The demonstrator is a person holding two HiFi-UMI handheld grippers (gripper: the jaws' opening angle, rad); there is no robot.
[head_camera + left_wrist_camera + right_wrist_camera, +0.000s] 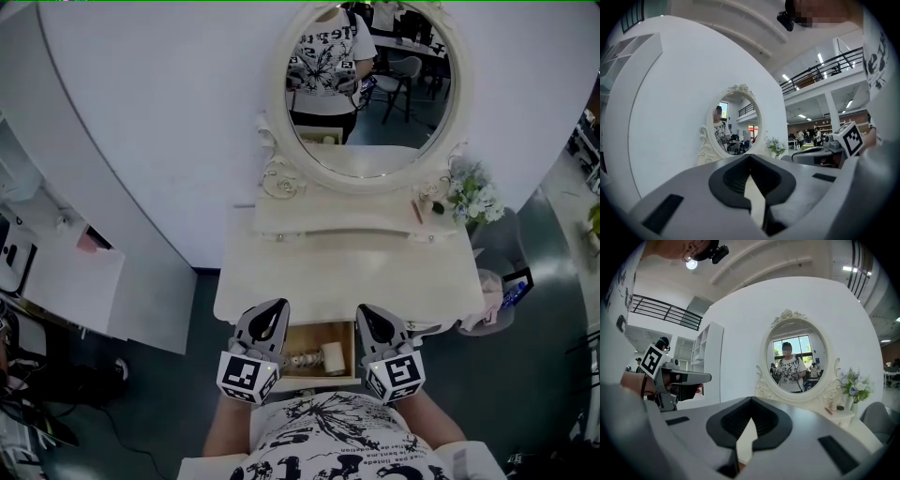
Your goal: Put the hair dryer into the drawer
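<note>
In the head view a pale hair dryer (323,357) lies inside the open drawer (347,377) at the front of the cream vanity table (347,272). My left gripper (277,307) hovers over the drawer's left side and my right gripper (367,311) over its right side. Both point toward the mirror, jaws shut, with nothing between them. In the left gripper view the shut jaw tips (750,157) face the oval mirror (737,124). The right gripper view shows the same for its tips (751,400). Part of the drawer is hidden under the grippers.
An oval mirror (367,84) in an ornate frame stands at the back of the table, with a flower bunch (476,195) and small items at the right. A white cabinet (75,272) stands to the left and a grey chair (502,253) to the right.
</note>
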